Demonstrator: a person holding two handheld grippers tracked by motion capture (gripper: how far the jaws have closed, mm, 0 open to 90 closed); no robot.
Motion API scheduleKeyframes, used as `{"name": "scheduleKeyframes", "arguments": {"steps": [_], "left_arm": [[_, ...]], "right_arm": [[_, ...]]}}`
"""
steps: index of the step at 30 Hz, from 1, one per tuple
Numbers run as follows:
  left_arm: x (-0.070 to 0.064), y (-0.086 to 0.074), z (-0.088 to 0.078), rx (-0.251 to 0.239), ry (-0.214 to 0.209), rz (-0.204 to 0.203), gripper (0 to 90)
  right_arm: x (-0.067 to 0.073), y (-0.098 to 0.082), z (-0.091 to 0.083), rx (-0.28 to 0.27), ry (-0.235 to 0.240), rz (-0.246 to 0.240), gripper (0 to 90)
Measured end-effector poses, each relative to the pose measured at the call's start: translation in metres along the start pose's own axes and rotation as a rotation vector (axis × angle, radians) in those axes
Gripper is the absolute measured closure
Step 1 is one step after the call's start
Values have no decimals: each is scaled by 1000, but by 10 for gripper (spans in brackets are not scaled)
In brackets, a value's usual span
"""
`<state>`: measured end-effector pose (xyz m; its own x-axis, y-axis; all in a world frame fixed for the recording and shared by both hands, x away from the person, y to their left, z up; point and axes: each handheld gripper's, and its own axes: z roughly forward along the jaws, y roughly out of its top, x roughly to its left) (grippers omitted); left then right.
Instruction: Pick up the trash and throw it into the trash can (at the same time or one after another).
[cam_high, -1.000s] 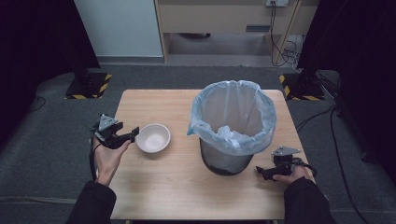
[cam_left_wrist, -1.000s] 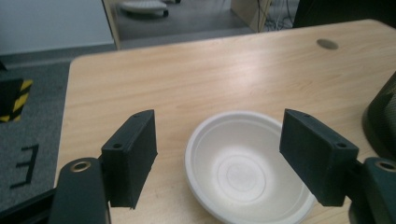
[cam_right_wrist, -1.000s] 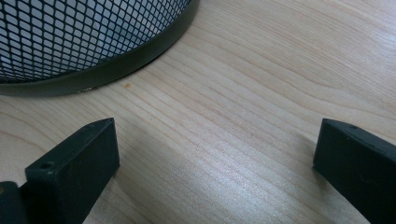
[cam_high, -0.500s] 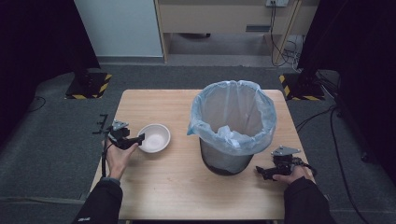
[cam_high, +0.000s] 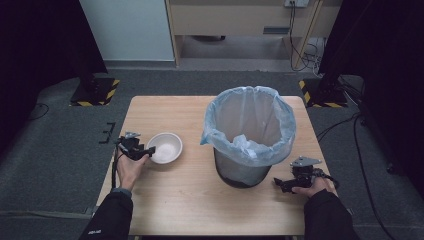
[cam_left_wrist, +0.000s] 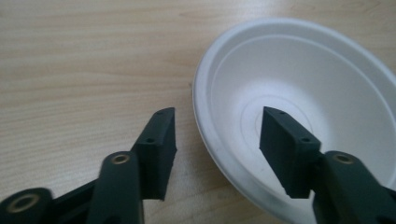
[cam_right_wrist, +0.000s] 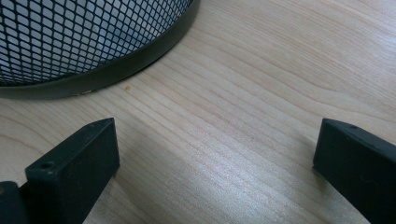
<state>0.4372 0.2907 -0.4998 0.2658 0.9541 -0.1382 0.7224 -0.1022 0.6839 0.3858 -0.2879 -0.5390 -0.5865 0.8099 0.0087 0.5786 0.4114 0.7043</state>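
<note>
Left gripper view shows the left gripper (cam_left_wrist: 217, 140) down at the white paper bowl (cam_left_wrist: 299, 107), its jaws just closing astride the near rim, one outside, one inside, pads not yet pressing; since a second ago it has dropped onto the bowl, so a pinch on the rim looks imminent; the bowl sits on the worktop (cam_high: 165, 195) left of the lined mesh waste bin (cam_high: 250, 135); the right gripper (cam_high: 283, 184) rests open beside the bin's base, well clear; nothing blocks the way.
</note>
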Motion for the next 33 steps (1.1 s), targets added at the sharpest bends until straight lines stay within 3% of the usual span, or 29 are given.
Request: {"name": "scheduleKeyframes", "arguments": {"steps": [6,9,17,20,23,33], "left_arm": [[-1,0,-2,56,-21,-41,689],[-2,1,-3,58,-54,-69,778],[-6,8,-17,17,-102,-90,820],[-11,16,-30,-44,-131,-86,835],[-13,21,-39,-74,-129,-69,835],[-11,37,-85,-254,-136,-81,836]], "right_arm": [[0,0,0,-1,2,0,5],[0,0,0,0,2,0,5],[0,0,0,0,2,1,5],[0,0,0,0,2,-2,5],[0,0,0,0,2,-3,5],[0,0,0,0,1,-3,5]]}}
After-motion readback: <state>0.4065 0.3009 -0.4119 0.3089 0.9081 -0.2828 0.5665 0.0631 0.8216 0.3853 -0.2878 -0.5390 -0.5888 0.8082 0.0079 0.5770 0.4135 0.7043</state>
